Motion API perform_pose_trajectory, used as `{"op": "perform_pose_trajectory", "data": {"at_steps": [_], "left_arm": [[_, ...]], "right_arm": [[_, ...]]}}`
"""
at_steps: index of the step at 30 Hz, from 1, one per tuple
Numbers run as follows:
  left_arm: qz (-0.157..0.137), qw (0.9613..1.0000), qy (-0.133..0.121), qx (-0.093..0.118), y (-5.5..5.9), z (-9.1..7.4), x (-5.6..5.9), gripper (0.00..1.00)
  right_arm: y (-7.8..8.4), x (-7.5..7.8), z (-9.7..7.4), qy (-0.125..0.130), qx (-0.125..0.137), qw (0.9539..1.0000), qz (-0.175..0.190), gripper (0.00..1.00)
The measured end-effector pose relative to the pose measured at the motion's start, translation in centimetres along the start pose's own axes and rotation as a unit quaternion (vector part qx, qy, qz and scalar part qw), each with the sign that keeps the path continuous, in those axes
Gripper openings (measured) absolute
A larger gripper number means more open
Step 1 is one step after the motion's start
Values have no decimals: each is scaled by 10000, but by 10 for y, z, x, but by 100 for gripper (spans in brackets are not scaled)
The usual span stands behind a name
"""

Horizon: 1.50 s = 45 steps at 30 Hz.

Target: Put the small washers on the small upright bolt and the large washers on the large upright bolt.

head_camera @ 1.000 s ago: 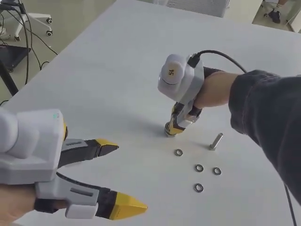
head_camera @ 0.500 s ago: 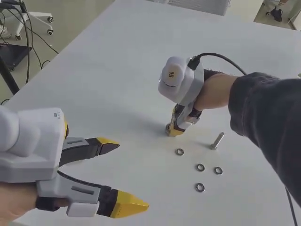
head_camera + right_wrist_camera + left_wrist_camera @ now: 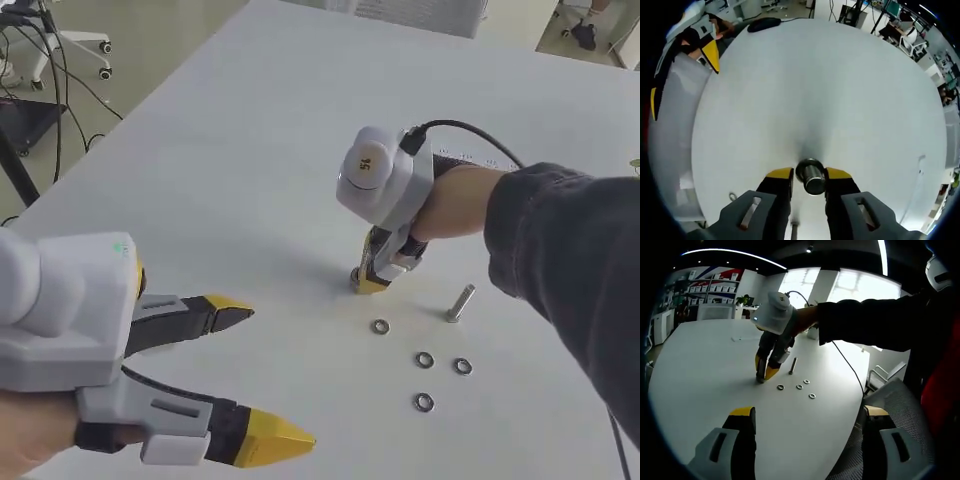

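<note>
My right gripper [image 3: 366, 283] points down at the white table [image 3: 230, 170] and is shut on the large bolt [image 3: 810, 176], whose metal end shows between the yellow jaw tips. The bolt [image 3: 356, 275] stands on the table under the tips. A small bolt [image 3: 460, 302] stands upright to the right of it. Several small washers lie flat in front: one [image 3: 380, 326] nearest the gripper, others [image 3: 425, 359] [image 3: 462, 366] [image 3: 424, 402] further toward me. My left gripper [image 3: 280, 375] hovers open and holds nothing at the lower left, well away from the parts. From the left gripper view I see the right gripper [image 3: 763, 375], the small bolt [image 3: 792, 365] and washers [image 3: 799, 386].
The table's left edge [image 3: 110, 130] runs diagonally, with floor, cables and a chair base [image 3: 60, 40] beyond it. A black cable [image 3: 470, 130] trails from the right gripper over a dark sleeve [image 3: 570, 260]. A chair [image 3: 890, 390] stands off the table's right side.
</note>
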State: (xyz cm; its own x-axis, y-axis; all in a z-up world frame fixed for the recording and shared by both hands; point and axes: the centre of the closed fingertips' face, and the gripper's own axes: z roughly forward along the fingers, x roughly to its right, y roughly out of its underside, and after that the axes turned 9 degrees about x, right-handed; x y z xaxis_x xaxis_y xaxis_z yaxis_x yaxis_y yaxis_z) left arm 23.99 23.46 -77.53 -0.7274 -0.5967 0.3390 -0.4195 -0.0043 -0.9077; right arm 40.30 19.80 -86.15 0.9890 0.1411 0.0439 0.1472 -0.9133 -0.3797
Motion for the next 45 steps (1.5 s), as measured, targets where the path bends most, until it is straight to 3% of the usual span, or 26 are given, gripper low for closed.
{"op": "perform_pose_trajectory", "data": {"at_steps": [6,19,29,45], "left_arm": [[18,10000,23,-16,0,1,1,88],[60,9999,110,-41,-2,5,3,88],[93,9998,189,-58,-3,8,6,88],[184,9994,283,-72,-7,14,11,88]], "right_arm": [[0,-3,-5,-20,59,10000,70,32],[-4,2,-25,189,179,9996,60,32],[3,6,-42,383,236,9989,119,32],[21,-6,-55,479,243,9980,345,32]]}}
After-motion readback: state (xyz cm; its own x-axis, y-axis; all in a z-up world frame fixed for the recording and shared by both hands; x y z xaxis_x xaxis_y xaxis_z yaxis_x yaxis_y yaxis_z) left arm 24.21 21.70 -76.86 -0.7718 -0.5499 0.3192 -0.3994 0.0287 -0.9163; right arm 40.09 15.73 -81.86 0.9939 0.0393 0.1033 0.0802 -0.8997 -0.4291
